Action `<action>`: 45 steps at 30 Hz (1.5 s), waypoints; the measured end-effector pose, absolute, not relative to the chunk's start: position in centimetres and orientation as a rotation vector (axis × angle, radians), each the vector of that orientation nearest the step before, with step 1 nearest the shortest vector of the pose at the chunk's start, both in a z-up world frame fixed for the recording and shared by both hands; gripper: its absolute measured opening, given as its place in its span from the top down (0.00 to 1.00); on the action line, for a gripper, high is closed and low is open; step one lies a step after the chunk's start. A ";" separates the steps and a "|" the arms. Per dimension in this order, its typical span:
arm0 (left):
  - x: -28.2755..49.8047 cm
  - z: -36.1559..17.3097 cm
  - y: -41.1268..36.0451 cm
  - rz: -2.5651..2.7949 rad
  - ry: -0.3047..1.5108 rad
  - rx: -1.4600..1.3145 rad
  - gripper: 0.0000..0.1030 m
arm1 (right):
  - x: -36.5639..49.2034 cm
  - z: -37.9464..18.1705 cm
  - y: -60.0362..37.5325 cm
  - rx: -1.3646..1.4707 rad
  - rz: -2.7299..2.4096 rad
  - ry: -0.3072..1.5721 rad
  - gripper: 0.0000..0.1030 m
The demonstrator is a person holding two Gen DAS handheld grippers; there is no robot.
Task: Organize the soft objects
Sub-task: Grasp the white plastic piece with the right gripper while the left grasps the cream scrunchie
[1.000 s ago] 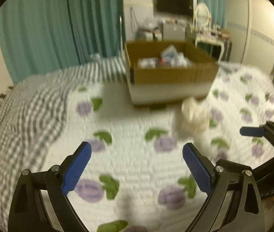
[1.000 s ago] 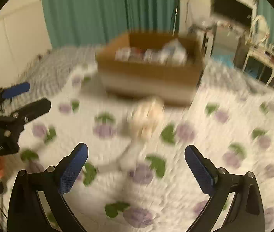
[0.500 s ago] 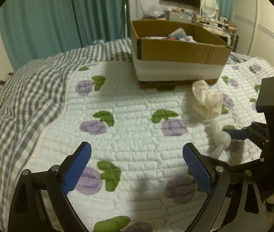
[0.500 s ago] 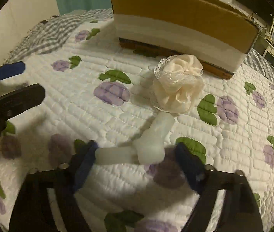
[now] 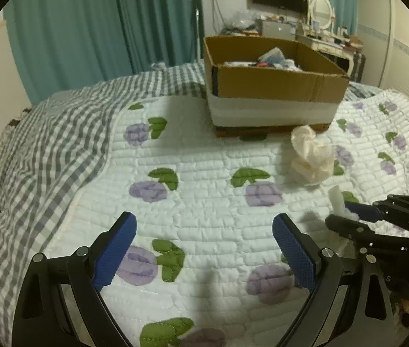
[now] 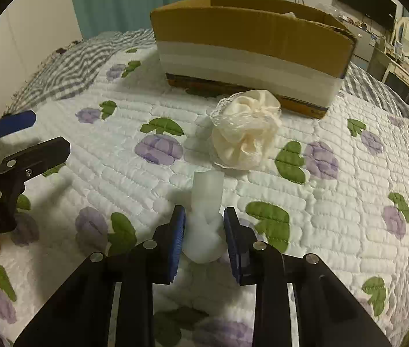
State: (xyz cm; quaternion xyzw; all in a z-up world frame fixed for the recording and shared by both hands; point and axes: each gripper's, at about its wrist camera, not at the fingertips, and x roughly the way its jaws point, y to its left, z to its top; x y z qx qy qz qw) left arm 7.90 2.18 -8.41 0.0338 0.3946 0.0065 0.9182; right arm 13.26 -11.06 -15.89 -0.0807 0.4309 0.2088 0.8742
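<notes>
Right gripper (image 6: 204, 225) clamped on a knotted white cloth (image 6: 206, 202), blue pads pressing both sides of the knot, on the quilted floral bedspread (image 6: 334, 202). Cream lace scrunchie (image 6: 246, 128) lies just beyond the cloth, near the front wall of the cardboard box (image 6: 247, 29) at the far side. Left gripper (image 5: 204, 248) released, jaws wide apart with nothing between them, hovering over the quilt to the left

One cardboard box (image 6: 250, 26); one cream pouf (image 6: 246, 128); one white knotted cloth (image 6: 206, 217)
</notes>
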 end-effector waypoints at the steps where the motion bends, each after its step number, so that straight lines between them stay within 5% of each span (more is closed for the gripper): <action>1: 7.8 -8.1 2.0 0.010 0.810 0.072 0.06 | 13.1 -15.7 -11.3 -0.160 0.439 0.897 0.75; 13: 9.5 -4.1 -0.9 -0.032 0.750 0.084 0.06 | 12.3 -9.8 -14.2 -0.085 0.461 0.785 0.76; 23: 15.0 -6.2 -6.9 -0.095 0.793 0.099 0.06 | 16.9 -4.6 -17.7 -0.110 0.422 0.705 0.76; 36: 19.9 -12.9 -10.6 -0.139 0.918 0.064 0.08 | 22.6 -8.6 -21.3 -0.114 0.374 0.819 0.76; 37: 20.0 -13.0 -10.6 -0.146 0.918 0.057 0.11 | 22.7 -8.7 -21.3 -0.120 0.375 0.824 0.76; 39: 19.9 -13.2 -10.5 -0.152 0.923 0.051 0.43 | 22.8 -8.9 -21.2 -0.126 0.382 0.830 0.76; 45: 18.6 -12.4 -10.1 -0.188 0.911 0.038 0.61 | 22.2 -8.8 -21.0 -0.140 0.374 0.818 0.76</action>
